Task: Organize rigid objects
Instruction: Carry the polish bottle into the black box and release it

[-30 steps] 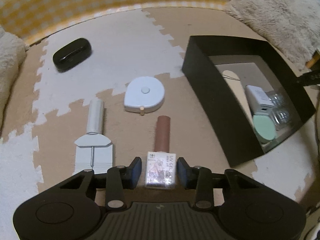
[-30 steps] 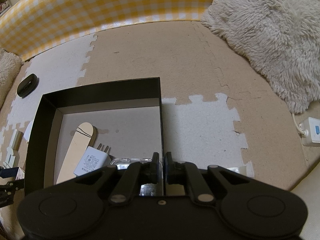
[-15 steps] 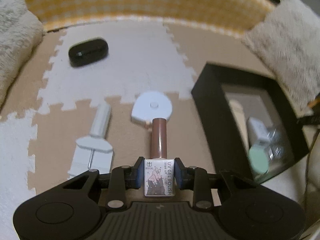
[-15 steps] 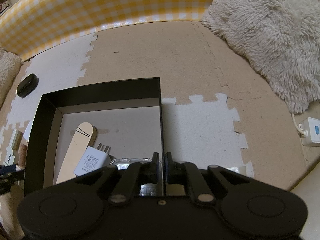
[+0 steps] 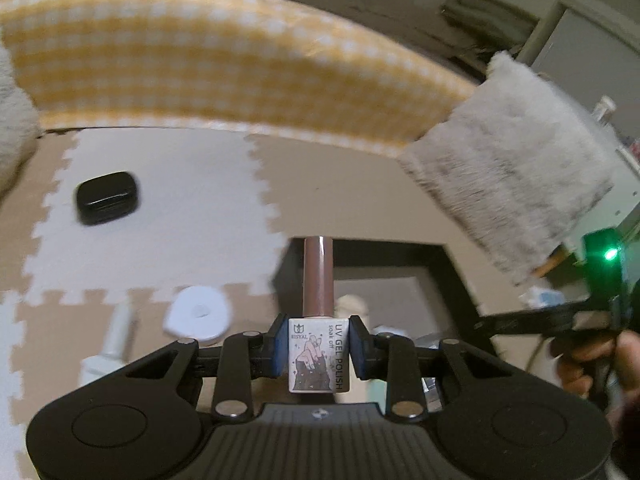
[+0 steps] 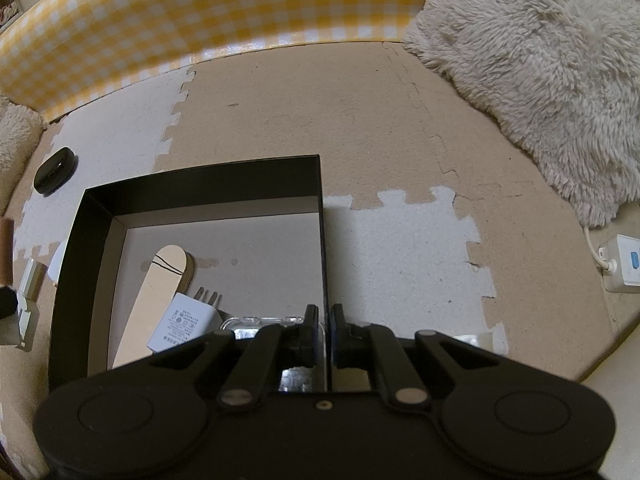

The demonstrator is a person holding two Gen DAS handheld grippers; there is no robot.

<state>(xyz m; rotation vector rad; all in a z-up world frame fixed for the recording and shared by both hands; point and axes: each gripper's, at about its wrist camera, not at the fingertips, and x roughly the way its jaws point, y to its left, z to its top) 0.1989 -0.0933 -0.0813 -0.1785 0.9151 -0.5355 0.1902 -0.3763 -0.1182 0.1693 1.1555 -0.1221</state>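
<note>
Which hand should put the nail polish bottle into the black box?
Left. The left gripper already grips the nail polish bottle; the right gripper is clamped on the black box wall.

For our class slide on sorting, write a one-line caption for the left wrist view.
Left claw shut on a gel polish bottle, held above the foam mat before the open black box.

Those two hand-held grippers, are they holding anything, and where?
The left hand-held gripper clamps a gel polish bottle by its white labelled body. The right hand-held gripper pinches the black box by its right wall.
</note>
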